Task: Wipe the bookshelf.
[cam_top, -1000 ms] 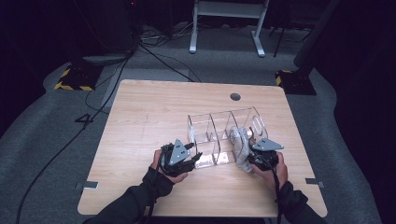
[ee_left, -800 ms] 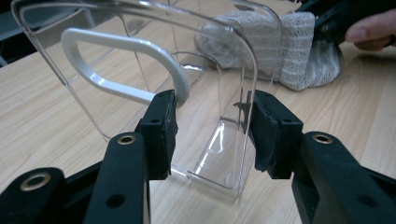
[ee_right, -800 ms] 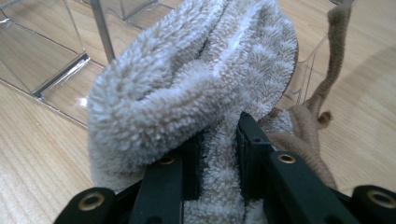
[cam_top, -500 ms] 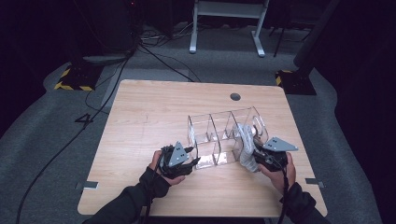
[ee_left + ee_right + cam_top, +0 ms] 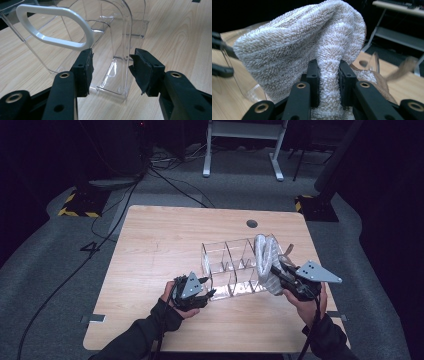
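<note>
Presently my right gripper (image 5: 280,270) has its jaws pinched on a rolled terry towel (image 5: 266,262), beige with pale stripes, thick and soft, folded over the jaws in the right gripper view. It hangs just above the right end of the clear acrylic organizer (image 5: 227,267), which stands near the table's (image 5: 165,240) front right corner. The towel's long axis runs roughly front to back, in line with the end compartment below it; that alignment is what the coming lowering depends on, in my judgement. My left gripper (image 5: 206,295) sits at the organizer's front left corner, its jaws having just been opening; they stand spread either side of a clear wall, not pressing it. A white oval handle (image 5: 53,25) shows beside them.
</note>
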`<state>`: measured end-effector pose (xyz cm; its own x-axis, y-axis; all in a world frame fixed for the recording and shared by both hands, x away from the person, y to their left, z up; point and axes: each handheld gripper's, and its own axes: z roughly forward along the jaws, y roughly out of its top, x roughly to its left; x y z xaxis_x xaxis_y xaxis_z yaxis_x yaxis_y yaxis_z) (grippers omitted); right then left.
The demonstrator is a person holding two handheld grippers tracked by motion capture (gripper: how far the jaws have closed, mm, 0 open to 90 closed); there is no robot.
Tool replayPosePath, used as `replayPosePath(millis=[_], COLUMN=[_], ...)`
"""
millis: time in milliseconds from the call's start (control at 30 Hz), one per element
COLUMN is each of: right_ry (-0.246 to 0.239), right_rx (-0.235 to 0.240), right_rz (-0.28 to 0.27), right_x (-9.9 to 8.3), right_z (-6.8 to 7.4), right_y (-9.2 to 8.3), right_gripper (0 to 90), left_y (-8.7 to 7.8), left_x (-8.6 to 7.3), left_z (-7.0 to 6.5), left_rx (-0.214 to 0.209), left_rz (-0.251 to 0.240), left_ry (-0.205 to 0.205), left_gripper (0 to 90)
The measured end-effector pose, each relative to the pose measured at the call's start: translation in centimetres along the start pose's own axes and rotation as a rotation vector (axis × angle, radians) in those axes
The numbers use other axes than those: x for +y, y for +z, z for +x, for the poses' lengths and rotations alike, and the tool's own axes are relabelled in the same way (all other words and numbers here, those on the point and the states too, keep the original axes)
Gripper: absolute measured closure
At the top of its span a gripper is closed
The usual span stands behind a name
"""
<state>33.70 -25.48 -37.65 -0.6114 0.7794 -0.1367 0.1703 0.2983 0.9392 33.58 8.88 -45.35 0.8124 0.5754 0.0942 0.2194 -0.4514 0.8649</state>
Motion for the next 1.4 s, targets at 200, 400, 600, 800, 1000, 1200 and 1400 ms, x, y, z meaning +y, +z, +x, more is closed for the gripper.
replayPosePath(millis=[200,400,600,800,1000,1200,1400], right_ry=[-0.036,-0.072,-0.089,-0.083,-0.094,-0.078,-0.073], right_rx=[0.049,0.071,0.094,0.071,0.068,0.082,0.082], right_rz=[-0.020,0.042,0.112,0.153,0.232,0.296,0.336], right_x=[1.6,1.2,-0.8,-2.6,-4.7,-6.6,-7.8], right_z=[1.8,3.7,4.7,5.0,5.2,5.4,5.5], right_y=[0.6,3.2,5.3,6.4,7.9,9.1,9.8], right_gripper=[74.9,74.9,74.8,74.9,74.8,74.8,74.7], left_y=[0.1,-0.3,-0.4,-0.5,-0.5,-0.5,-0.5], left_x=[0.1,0.3,0.4,0.7,0.7,0.7,0.7], left_z=[-0.3,-0.5,-0.6,-0.7,-0.5,-0.3,-0.5], left_rx=[0.019,0.007,0.012,0.031,0.033,0.028,0.024], left_rz=[-0.003,-0.026,-0.049,-0.047,-0.050,-0.050,-0.043], left_ry=[-0.005,0.000,0.006,0.023,0.020,0.018,0.028], left_gripper=[53.7,53.4,51.7,54.0,58.9,60.9,66.0])
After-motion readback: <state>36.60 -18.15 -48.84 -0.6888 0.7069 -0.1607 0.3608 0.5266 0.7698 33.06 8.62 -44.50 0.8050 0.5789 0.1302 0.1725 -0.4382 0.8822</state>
